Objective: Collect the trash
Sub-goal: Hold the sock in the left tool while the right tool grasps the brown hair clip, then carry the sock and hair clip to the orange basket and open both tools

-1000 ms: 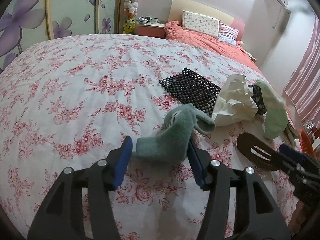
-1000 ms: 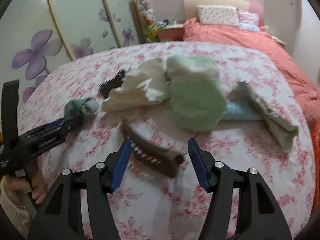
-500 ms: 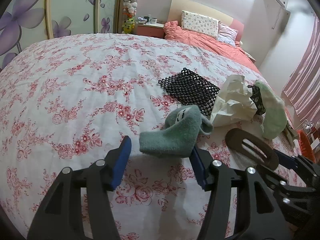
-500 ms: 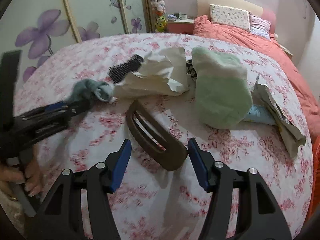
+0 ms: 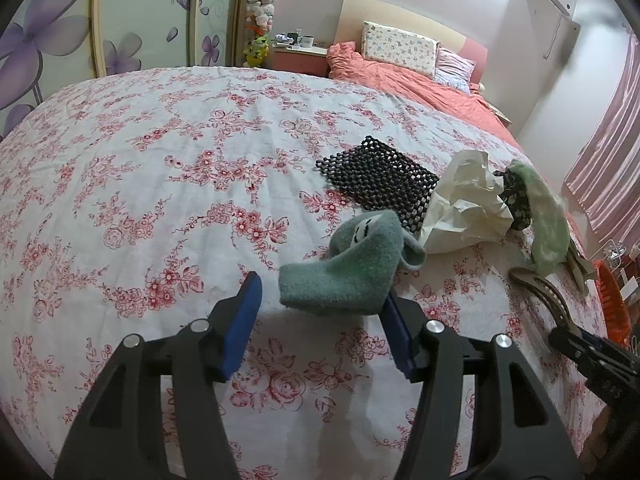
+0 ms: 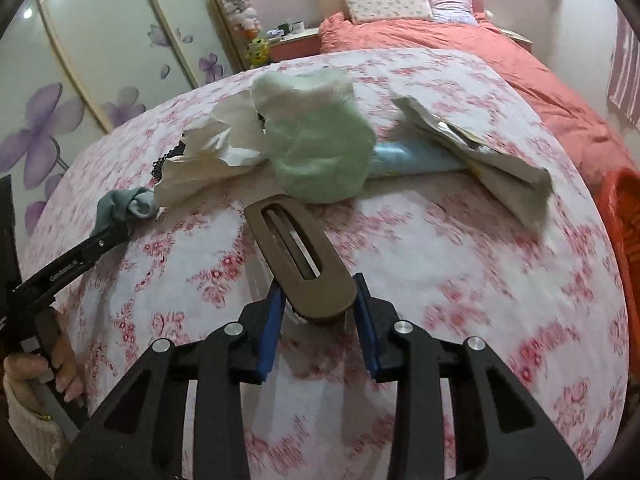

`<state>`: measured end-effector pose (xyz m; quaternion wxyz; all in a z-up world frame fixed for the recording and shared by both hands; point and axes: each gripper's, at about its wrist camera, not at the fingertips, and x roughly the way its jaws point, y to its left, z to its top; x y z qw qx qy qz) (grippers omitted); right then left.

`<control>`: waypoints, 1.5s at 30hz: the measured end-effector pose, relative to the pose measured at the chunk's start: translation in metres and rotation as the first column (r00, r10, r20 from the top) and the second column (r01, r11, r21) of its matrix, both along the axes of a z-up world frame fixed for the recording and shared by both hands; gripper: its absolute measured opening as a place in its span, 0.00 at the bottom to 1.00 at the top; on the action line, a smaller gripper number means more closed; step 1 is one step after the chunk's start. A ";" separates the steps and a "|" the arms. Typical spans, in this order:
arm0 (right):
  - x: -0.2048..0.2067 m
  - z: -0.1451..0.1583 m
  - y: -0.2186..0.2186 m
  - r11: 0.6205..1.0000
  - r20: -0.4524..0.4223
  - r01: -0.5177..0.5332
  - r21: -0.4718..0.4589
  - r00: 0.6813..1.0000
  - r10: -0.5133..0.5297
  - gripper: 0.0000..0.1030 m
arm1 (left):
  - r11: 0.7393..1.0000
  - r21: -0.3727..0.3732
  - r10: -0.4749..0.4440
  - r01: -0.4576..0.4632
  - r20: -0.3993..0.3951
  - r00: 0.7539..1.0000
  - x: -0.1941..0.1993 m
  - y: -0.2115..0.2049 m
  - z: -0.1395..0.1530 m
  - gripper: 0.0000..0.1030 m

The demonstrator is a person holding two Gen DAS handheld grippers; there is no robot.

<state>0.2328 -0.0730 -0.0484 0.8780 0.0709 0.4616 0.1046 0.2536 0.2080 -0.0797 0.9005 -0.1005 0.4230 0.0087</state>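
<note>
Brown comb [image 6: 301, 256] now between closing right gripper [image 6: 319, 312] pads, earlier loose | left gripper [image 5: 320, 312] half-open around sock [image 5: 348, 272]

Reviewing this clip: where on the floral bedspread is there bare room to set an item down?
Bare: the wide stretch of floral bedspread between the wardrobe doors and the black beaded mat. Crowded: the right side, where mat, crumpled paper, pale green cloth and teal sock cluster.
</note>
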 end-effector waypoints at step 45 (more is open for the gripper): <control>-0.004 0.021 0.003 0.996 0.123 -0.076 -0.042 0.989 0.081 0.31 | 0.996 0.078 -0.050 0.050 0.009 0.999 -0.005 -0.022 0.010 0.15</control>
